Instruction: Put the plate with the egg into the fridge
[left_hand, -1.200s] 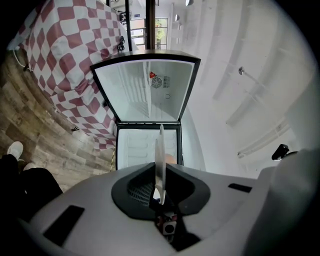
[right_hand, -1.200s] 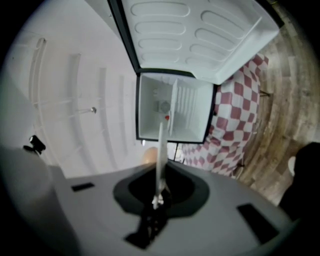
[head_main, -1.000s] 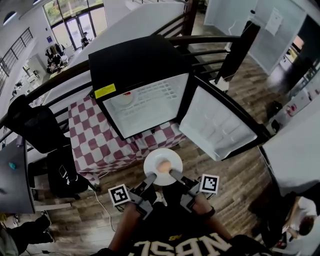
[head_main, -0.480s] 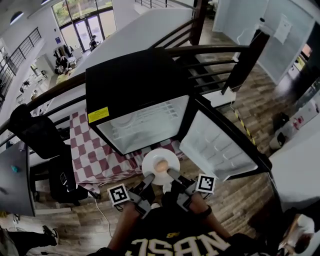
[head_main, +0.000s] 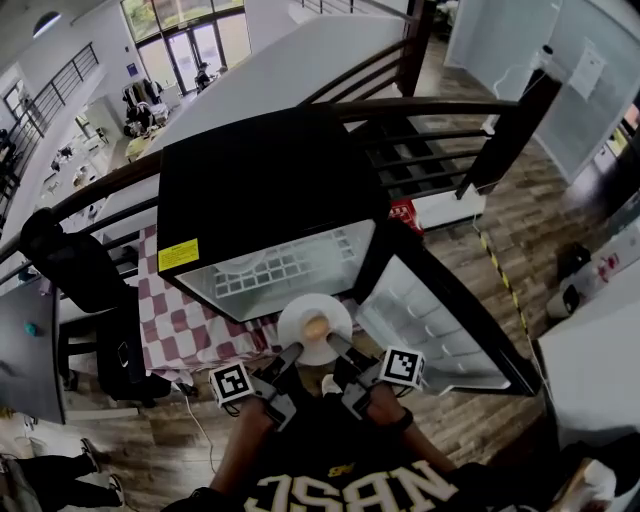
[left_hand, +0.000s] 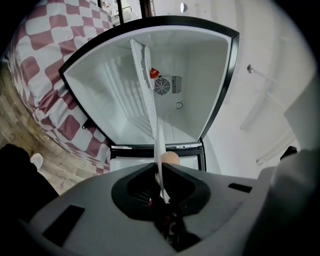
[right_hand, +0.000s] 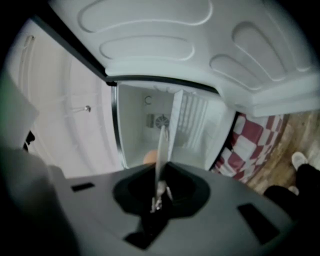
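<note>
Both tongs are clamped on one item. The left gripper has its jaws closed narrow on the near rim of the round white plate at about 7 o'clock in the head view, and the right gripper is closed likewise on the rim at about 5 o'clock. Each gripper view shows the plate edge-on, pinched between the jaw tips. A brownish egg rests near the middle of the plate, which is held roughly level, clear of any support. The plate is at the mouth of the black compact fridge, just before the lower edge of the opening, with the white interior at its 12 o'clock. A white wire shelf spans the cavity. The white-lined door stands fully open at the plate's 3 o'clock. The fridge stands on a surface covered with a red-and-white chequered cloth, visible at the plate's 9 o'clock. A yellow label sits on the upper front edge of the fridge, at 10 o'clock.
</note>
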